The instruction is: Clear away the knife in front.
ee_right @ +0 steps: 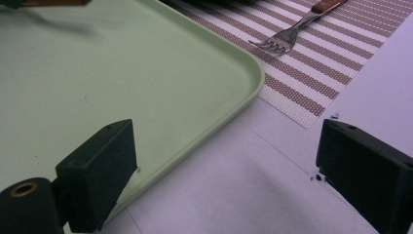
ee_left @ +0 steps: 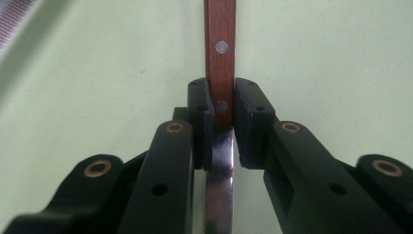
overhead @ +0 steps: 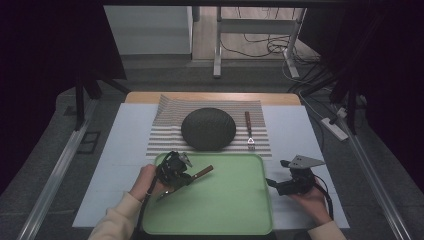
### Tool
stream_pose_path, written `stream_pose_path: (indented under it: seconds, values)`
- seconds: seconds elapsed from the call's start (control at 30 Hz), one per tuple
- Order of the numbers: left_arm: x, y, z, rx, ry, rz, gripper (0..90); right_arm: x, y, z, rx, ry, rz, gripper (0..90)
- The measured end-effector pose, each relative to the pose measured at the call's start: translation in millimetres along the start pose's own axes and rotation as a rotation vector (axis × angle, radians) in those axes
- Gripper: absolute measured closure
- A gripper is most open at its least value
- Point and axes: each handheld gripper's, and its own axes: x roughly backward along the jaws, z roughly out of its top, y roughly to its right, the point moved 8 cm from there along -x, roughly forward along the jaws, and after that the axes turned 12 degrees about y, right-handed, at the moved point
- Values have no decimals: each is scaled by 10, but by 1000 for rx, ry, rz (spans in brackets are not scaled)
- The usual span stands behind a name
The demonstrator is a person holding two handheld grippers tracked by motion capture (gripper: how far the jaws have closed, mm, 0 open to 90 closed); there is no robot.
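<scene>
Dim grey carpet surrounds the worktop [overhead: 300, 130], which is covered by a pale sheet, with a strip of bare wood showing at its far edge. Beyond it stand white table legs [overhead: 217, 45] on a lighter floor, with loose dark cables [overhead: 260, 47] trailing between them. Dark drapes close in both sides of the room, and a power strip [overhead: 336, 127] lies on the carpet at the right.

On the far half of the worktop lies a striped placemat [overhead: 167, 131] in brown and white. A dark, rounded, textured mound [overhead: 208, 128] sits at its middle. Just right of the mound lies a fork [overhead: 248, 131] with a wooden handle, tines toward the person.

Nearer the person, a light green tray [overhead: 235, 200] touches the mat's near edge and overlaps it slightly. The left tongs [overhead: 181, 172] hover over the tray's left part, closed on a knife [overhead: 200, 174]. In the left gripper view the jaws clamp the knife [ee_left: 221, 97] where its riveted wooden handle meets the steel blade, the handle pointing away over the green surface.

The right tongs [overhead: 272, 182] are held just off the tray's right edge, above the pale sheet. In the right gripper view their jaws stand wide apart with nothing between them, framing the tray's rounded corner [ee_right: 253, 73].
</scene>
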Motion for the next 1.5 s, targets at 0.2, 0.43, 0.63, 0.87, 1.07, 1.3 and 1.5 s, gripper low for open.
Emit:
stream_pose_path:
  seconds: [0.2,0.43,0.63,0.87,1.07,1.3,1.5]
  values:
    - [-88,81,-43,-5,-18,-12,779,-3,-3,-3,2,-3,2,77]
    - [-27,137,-6,-49,14,15,597,4,-4,2,7,-2,-1,77]
    - [12,171,258,-65,152,22,881,2,-4,-1,10,-5,-3,77]
    - [-349,282,463,-123,130,-74,889,-1,-1,-10,12,-13,-4,77]
    - [-476,219,519,-106,105,-24,889,8,-3,-9,14,-11,-6,77]
    - [-475,-62,473,-23,118,59,889,12,-8,-11,15,-13,-9,77]
    - [-363,-339,363,59,139,117,889,12,-12,-14,17,-17,-8,77]
